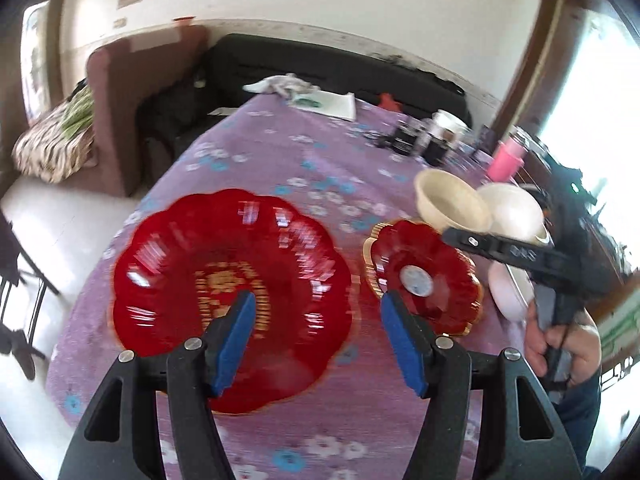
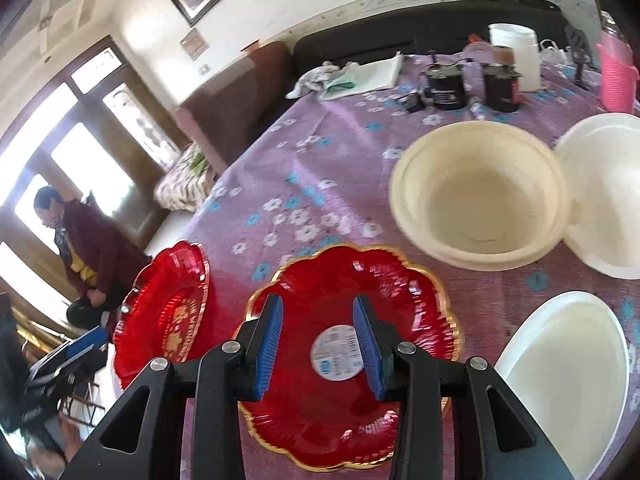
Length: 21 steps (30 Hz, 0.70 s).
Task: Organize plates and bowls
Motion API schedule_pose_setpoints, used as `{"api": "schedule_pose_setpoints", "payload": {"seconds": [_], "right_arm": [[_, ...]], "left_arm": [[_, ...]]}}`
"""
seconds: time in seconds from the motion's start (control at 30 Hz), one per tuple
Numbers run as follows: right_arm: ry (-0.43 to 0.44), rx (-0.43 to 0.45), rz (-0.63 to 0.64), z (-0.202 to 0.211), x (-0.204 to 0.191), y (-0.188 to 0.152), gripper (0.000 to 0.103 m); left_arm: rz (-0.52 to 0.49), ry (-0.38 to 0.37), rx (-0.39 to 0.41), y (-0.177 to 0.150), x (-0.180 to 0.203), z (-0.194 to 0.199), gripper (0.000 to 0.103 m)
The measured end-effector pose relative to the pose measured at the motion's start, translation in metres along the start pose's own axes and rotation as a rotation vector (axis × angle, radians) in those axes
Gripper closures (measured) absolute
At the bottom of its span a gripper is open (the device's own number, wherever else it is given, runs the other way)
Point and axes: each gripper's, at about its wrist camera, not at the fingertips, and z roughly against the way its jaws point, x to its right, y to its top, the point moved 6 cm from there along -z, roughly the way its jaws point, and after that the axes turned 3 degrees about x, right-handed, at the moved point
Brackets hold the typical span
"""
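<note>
Right wrist: cream bowl (image 2: 480,196), bare inside

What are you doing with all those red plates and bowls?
A person holds a gripper in each hand over a purple flowered tablecloth. The left gripper hovers open above the big red plate. The right gripper hovers open above the smaller gold-rimmed red plate. Neither holds anything. The cream bowl sits untouched.

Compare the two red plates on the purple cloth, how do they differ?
The left red plate looks larger than the right red plate. The right one has a round white sticker in its centre; the left one has gold lettering there. Both are translucent red, scalloped, lying flat on the floral tablecloth.
</note>
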Motion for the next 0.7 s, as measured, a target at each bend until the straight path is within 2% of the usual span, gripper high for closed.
{"api": "schedule_pose_setpoints", "payload": {"seconds": [0.23,0.4,0.5,0.7], "right_arm": [[-0.084,0.013,-0.070,0.003,0.032,0.004,0.063],[-0.063,0.019,-0.096,0.005,0.038,0.002,0.063],[-0.066,0.012,-0.096,0.003,0.038,0.002,0.063],[-0.073,0.001,-0.094,0.000,0.039,0.002,0.063]], "left_arm": [[-0.087,-0.074,-0.057,-0.026,0.053,-0.020,0.038],[-0.183,-0.093,-0.097,-0.055,0.085,-0.037,0.038],[-0.219,-0.100,-0.129,-0.068,0.096,-0.047,0.038],[-0.219,-0.108,-0.163,-0.078,0.098,-0.055,0.038]]}}
